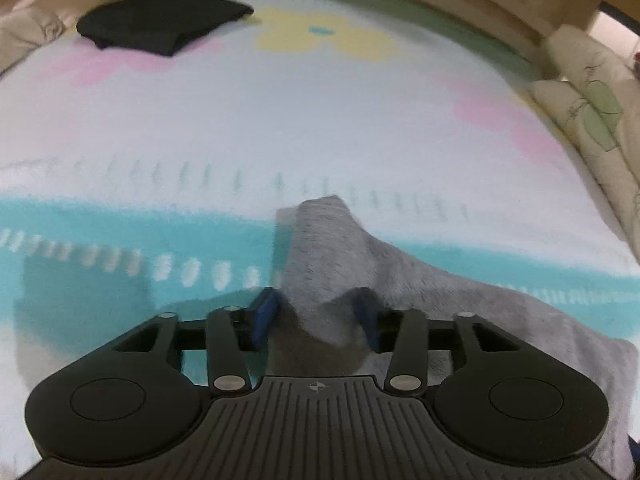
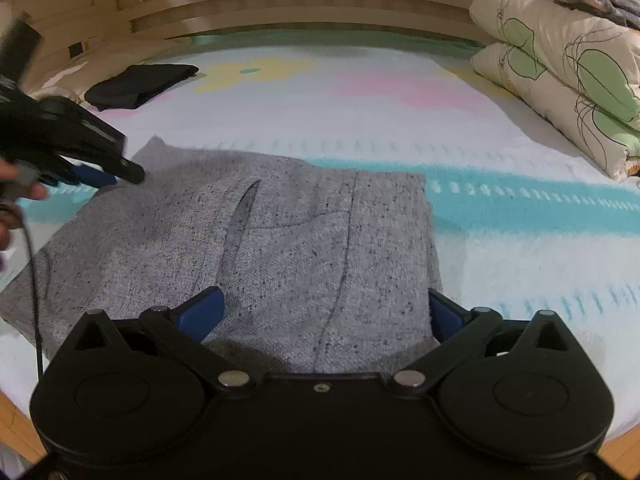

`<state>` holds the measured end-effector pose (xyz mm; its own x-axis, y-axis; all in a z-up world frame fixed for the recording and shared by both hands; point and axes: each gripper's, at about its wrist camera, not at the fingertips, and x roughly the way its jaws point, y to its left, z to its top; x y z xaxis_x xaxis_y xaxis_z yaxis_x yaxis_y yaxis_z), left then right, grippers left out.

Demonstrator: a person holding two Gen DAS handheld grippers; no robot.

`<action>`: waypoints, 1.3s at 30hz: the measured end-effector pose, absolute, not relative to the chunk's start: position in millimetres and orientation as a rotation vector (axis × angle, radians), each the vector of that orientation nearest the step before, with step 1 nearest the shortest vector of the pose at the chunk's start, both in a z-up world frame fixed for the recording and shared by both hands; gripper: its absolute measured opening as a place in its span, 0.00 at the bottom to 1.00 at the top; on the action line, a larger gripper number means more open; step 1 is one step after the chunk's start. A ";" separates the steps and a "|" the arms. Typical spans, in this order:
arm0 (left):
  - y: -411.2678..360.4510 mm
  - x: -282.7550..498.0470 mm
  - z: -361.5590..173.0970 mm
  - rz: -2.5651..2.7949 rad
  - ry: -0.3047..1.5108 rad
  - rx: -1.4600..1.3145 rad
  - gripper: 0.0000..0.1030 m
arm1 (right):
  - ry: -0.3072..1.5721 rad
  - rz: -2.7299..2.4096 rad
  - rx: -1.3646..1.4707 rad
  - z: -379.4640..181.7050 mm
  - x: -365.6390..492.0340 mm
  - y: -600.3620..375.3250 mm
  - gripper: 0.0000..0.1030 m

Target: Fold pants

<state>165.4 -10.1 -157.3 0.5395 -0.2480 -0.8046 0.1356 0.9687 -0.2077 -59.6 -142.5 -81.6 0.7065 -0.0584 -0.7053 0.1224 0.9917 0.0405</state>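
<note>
The grey speckled pants lie folded on the bed, their right edge straight and their left part spread toward the bed's edge. My right gripper hovers open, very wide, over their near edge, with nothing pinched. My left gripper is at the pants' far left corner, held by a hand. In the blurred left wrist view, a raised fold of the pants sits between the blue pads of the left gripper. The jaws stand apart and do not pinch it.
A flowered white and teal blanket covers the bed. A folded black garment lies at the far left, and folded quilts are stacked at the right. A wooden headboard runs behind. A cable hangs at the left.
</note>
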 end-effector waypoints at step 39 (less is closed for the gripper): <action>-8.8 72.2 -153.6 -0.311 0.976 -0.062 0.71 | 0.951 -0.061 0.100 -68.5 -40.8 -167.4 0.99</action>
<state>72.2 -8.8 -153.6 0.5196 -0.2870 -0.8048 0.2313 0.9540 -0.1909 -40.8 -167.4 -68.5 0.5800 -0.0082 -0.8146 0.0958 0.9937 0.0583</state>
